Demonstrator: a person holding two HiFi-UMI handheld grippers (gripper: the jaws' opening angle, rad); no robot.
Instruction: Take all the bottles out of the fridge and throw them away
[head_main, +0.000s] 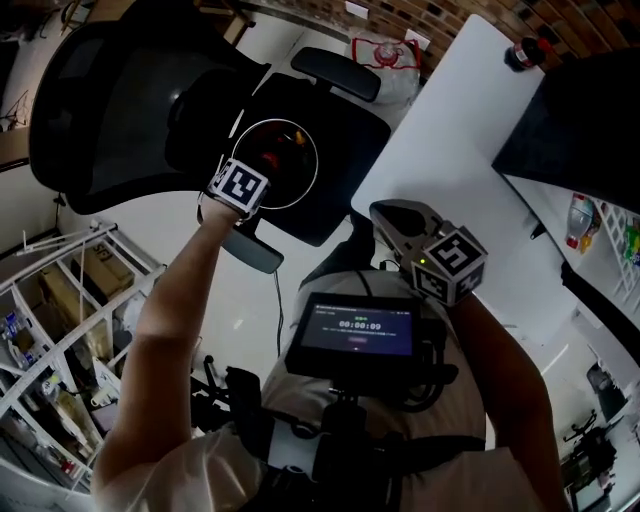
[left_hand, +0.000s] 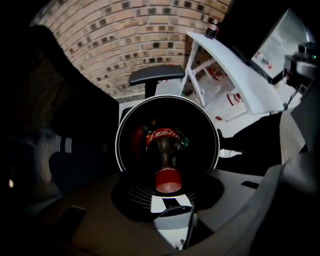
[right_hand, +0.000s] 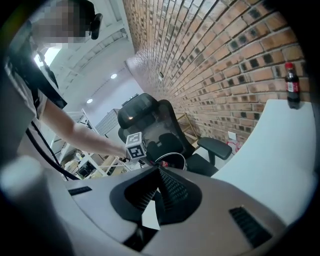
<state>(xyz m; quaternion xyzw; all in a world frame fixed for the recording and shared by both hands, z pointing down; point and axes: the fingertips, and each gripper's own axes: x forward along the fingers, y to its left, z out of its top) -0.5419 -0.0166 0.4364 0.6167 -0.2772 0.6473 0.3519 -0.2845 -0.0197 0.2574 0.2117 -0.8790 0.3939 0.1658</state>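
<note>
A cola bottle (left_hand: 165, 150) with a red cap and red label hangs neck-up over the mouth of a round black bin with a white rim (left_hand: 125, 125). My left gripper (left_hand: 167, 189) is shut on it near the cap. In the head view the left gripper (head_main: 258, 170) sits right above the bin (head_main: 300, 135), which rests on an office chair's seat. My right gripper (head_main: 392, 216) hovers at the white table's edge, shut and holding nothing; in its own view the pads of the right gripper (right_hand: 159, 187) meet. A second cola bottle (head_main: 522, 52) stands on the table's far corner.
A black office chair (head_main: 100, 100) with armrests fills the upper left. The white table (head_main: 450, 150) runs diagonally at the right. White shelving (head_main: 50, 300) stands at the left. At the far right a white shelf holds a bottle (head_main: 580, 220). A brick wall (right_hand: 225, 60) lies behind.
</note>
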